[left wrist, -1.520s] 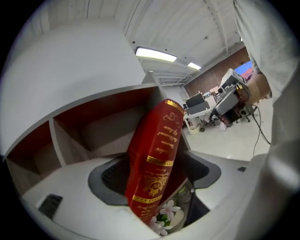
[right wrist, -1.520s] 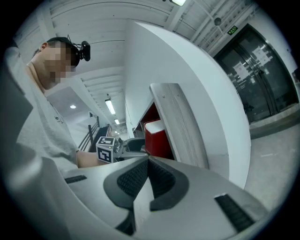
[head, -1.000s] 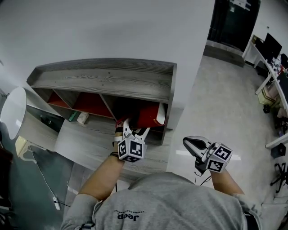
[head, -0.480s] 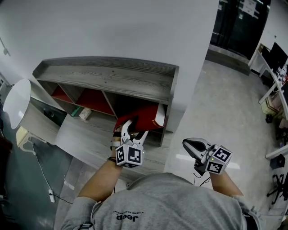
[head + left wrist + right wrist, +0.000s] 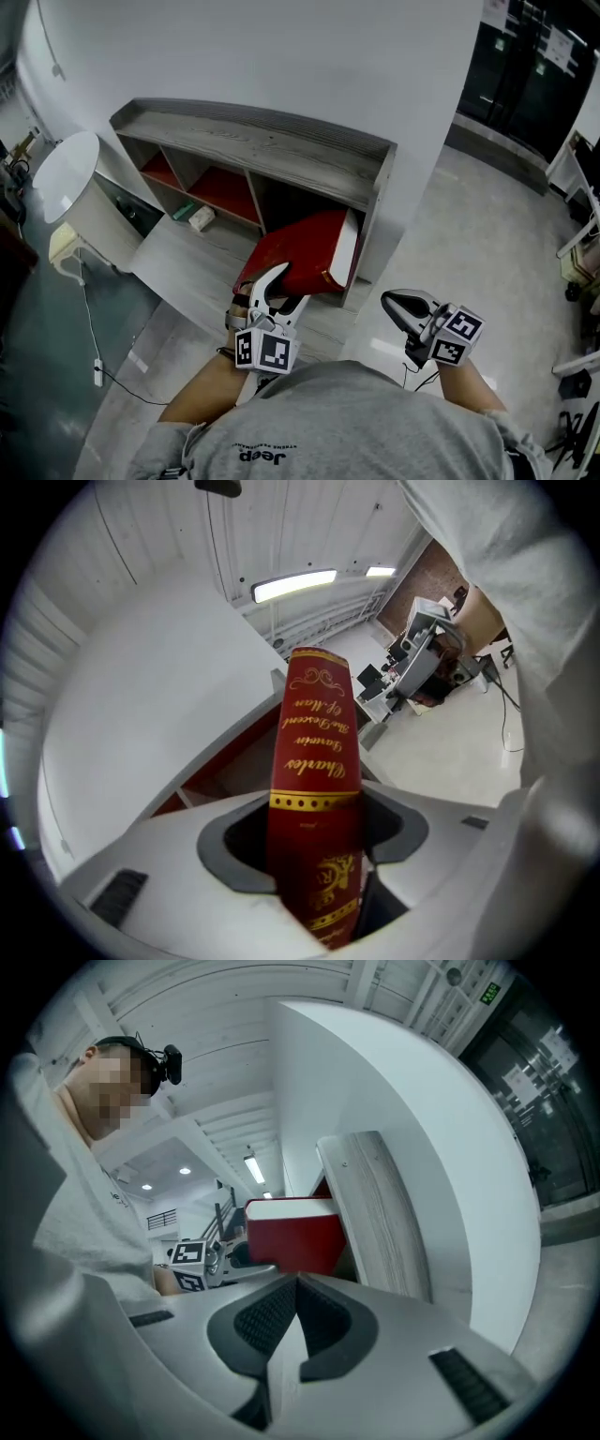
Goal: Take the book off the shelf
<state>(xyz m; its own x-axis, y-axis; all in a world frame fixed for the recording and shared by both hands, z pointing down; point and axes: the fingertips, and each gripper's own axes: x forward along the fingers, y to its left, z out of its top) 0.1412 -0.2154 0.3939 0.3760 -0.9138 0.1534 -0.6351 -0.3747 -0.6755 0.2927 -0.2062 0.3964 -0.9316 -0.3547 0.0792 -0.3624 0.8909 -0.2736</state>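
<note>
- The book [image 5: 302, 259] is a thick red hardback with a pale page block. The left gripper view shows gold script and gold bands on its spine [image 5: 315, 761].
- It leans out of the shelf's [image 5: 253, 150] right-hand compartment, its far corner at the opening and its near edge over the shelf's lower board.
- The left gripper [image 5: 281, 289] is clenched on the book's near end, with the spine filling the gap between the jaws. The jaws have just been closing on it.
- The right gripper [image 5: 392, 300] hangs off the shelf's right end over the floor, jaws pressed together with nothing between them.
- The script on the spine is too curled to read for certain, and the book's lower end is cut off behind the jaws.
- A small pale thing [image 5: 201, 217] on the shelf's lower board is too small to name.
- A second ago the book sat mostly inside the compartment. Now far more of its cover shows outside the shelf.
- The right gripper has kept its place beside the shelf.
</note>
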